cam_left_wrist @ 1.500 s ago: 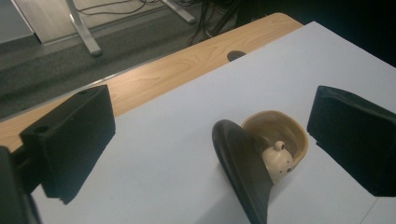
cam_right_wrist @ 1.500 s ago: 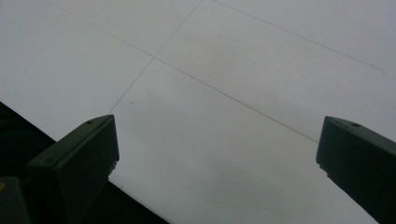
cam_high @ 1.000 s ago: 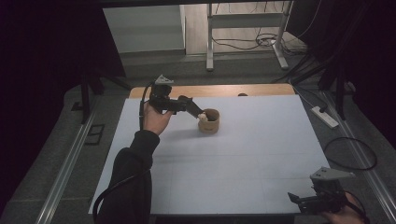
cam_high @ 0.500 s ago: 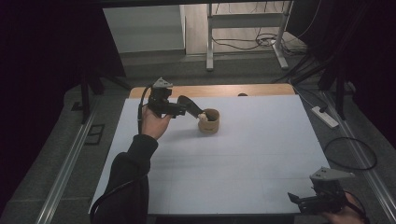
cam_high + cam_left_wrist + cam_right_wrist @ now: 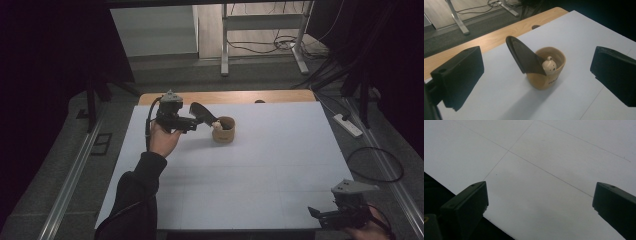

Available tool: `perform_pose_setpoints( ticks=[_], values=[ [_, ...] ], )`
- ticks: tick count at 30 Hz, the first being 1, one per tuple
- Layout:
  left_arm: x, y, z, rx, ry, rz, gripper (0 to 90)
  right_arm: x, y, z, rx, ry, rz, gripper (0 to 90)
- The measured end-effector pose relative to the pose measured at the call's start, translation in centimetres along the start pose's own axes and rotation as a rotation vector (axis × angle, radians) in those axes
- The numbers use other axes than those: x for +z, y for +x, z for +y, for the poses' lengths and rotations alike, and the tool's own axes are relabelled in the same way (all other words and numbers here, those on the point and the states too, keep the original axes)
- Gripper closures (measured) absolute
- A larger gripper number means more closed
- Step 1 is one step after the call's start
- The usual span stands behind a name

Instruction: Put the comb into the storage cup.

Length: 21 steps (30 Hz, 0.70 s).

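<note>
Jaws wide on our left hand-held gripper (image 5: 534, 82) and right hand-held gripper (image 5: 540, 207). Small tan ceramic cup (image 5: 547, 68), mid-table, looks rigid, breakable; we'd grip its rim opposite the black paddle (image 5: 522, 55).

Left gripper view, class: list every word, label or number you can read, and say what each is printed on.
Dark lettering on the side of the tan cup, below the small pale figure: too dark and blurred to read.
No other text can be read: none on the black paddle-shaped piece, none on the white table cover.
</note>
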<state>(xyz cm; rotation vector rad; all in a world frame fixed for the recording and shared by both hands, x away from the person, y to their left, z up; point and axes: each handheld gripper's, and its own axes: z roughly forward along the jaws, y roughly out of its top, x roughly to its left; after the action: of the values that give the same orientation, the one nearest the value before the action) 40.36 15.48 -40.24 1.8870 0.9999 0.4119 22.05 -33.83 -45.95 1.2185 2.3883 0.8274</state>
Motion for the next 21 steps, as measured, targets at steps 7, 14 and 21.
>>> perform_pose_setpoints(
  ticks=[7, 14, 21],
  values=[
    [-0.1, -0.1, -0.9, -0.005, -0.008, -0.004, 0.0, 0.0, -0.1, 0.0, 0.008, -0.002, -0.003, 0.0],
    [-0.1, -0.6, -1.8, 0.004, -0.006, -0.007, 0.0, 0.0, -0.2, 0.0, 0.011, -0.006, 0.0, 0.0],
    [0.0, -0.8, -2.7, 0.008, 0.002, -0.006, 0.0, 0.0, -0.1, 0.0, 0.01, -0.005, 0.0, 0.0]
  ],
)
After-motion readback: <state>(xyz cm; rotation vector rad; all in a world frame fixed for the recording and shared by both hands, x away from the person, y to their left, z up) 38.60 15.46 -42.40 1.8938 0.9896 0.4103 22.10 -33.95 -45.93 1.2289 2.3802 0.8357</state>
